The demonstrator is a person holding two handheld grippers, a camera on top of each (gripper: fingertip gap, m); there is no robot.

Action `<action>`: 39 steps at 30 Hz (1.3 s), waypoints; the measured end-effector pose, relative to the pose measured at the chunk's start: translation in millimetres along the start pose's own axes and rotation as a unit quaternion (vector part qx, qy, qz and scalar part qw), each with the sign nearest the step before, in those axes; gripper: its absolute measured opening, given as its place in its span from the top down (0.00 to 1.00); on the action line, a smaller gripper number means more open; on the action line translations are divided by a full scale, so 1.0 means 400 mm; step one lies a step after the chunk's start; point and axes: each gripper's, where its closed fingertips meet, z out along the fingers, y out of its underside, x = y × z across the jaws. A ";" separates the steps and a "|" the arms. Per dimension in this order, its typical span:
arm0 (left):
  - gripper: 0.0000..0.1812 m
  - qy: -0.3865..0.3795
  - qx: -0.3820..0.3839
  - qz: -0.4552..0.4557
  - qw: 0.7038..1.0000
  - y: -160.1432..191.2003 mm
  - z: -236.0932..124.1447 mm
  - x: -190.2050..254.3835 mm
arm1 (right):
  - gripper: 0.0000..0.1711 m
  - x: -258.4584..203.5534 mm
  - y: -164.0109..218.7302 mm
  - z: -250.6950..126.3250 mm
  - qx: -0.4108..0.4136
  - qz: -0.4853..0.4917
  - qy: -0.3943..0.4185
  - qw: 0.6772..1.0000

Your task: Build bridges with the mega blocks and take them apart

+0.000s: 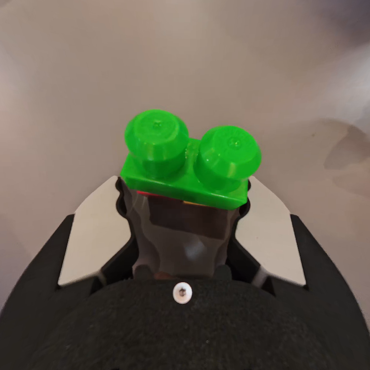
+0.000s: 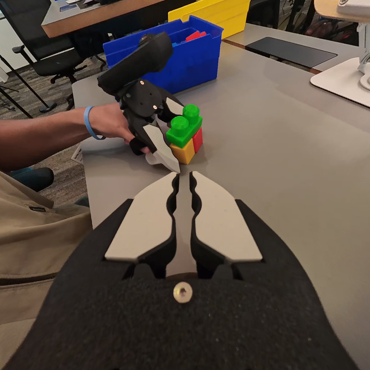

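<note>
A green two-stud block (image 1: 183, 180) lies across a yellow block (image 2: 184, 152) and a red block (image 2: 197, 138), making a small bridge on the grey table (image 2: 270, 150). My left gripper (image 1: 183, 181) reaches down over it, with its jaws against the two ends of the green block (image 2: 185, 130). In the left wrist view only thin slivers of red and yellow show under the green block. Its near finger (image 2: 160, 146) stands in front of the yellow block and touches the table. My right gripper (image 2: 184, 174) is shut with a narrow slit, empty, just in front of the bridge.
A blue bin (image 2: 190, 66) holding red pieces stands behind the bridge, with a yellow bin (image 2: 220, 12) farther back. A white base (image 2: 340, 84) and a dark mat (image 2: 290, 52) are at the right. A person's arm (image 2: 60, 132) crosses the table's left edge.
</note>
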 end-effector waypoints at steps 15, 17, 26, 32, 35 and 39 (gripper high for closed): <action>0.53 -0.004 0.015 0.043 0.999 -0.010 -0.003 0.010 | 0.93 0.022 -0.005 -0.017 0.009 0.014 0.003 1.000; 0.55 -0.007 0.031 0.048 0.998 -0.019 -0.009 0.012 | 0.90 0.024 -0.004 -0.011 0.010 0.030 -0.001 1.000; 0.55 0.023 0.017 0.042 0.999 -0.015 -0.001 0.025 | 0.85 0.024 -0.006 0.076 -0.016 0.046 -0.010 0.999; 0.54 0.033 0.005 0.061 0.998 -0.009 0.004 0.038 | 0.84 0.022 -0.013 0.193 -0.059 0.018 -0.020 0.998; 0.51 0.040 0.001 0.072 0.997 -0.005 0.003 0.044 | 0.90 0.079 0.006 0.237 -0.090 0.017 0.003 0.996; 0.48 0.043 -0.002 0.071 0.997 0.002 -0.002 0.044 | 1.00 0.127 0.008 0.260 -0.107 0.008 -0.001 0.994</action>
